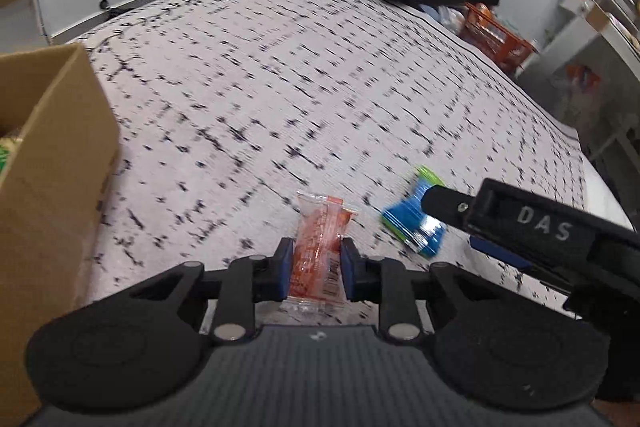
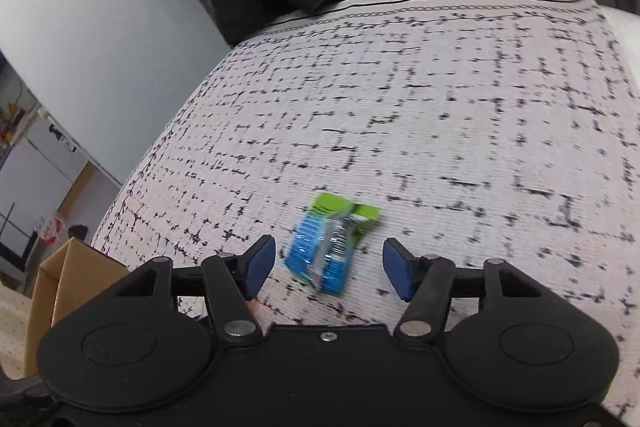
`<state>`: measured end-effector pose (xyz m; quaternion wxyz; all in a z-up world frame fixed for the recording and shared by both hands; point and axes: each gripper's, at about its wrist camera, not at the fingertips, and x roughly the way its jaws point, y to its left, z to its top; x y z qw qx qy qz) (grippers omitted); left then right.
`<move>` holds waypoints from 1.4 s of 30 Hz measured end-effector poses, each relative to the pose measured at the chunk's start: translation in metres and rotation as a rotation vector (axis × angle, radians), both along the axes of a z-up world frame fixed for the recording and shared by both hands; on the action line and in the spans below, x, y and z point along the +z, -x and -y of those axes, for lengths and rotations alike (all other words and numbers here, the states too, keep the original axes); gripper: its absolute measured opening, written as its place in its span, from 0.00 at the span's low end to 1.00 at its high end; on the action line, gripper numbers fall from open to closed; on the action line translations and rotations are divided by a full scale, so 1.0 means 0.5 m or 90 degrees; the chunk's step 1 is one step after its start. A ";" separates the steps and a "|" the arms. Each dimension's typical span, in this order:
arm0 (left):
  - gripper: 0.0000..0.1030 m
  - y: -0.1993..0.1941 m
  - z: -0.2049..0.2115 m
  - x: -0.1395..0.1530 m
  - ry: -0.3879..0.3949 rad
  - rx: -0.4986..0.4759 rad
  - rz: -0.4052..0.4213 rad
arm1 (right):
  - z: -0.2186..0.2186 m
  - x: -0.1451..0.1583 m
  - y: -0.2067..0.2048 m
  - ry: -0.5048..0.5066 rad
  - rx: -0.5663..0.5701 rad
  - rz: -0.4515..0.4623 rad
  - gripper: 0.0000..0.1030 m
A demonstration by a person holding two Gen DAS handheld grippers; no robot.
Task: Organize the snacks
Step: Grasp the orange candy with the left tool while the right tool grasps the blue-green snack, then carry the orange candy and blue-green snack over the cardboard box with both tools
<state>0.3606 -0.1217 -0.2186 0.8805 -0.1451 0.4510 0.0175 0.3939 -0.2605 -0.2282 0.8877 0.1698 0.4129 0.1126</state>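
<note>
Left wrist view: left tool [image 1: 314, 263] pinching red snack packet [image 1: 318, 251] at lower centre; cardboard box [image 1: 52, 155] left. Right tool [image 2: 328, 269] spread around blue-green packet [image 2: 330, 247], ungrasped; both unboxed.

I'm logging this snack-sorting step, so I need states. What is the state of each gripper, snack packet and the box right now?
left gripper: shut on the red snack packet
right gripper: open, fingers either side of the blue-green snack packet, not gripping it
red snack packet: sealed, held between the pads
blue-green snack packet: sealed, lying on the patterned cloth
cardboard box: open at the top, something green inside
</note>
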 end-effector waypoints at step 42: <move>0.23 0.035 -0.092 0.098 0.023 0.053 0.039 | -0.068 0.064 0.049 0.104 0.018 0.021 0.31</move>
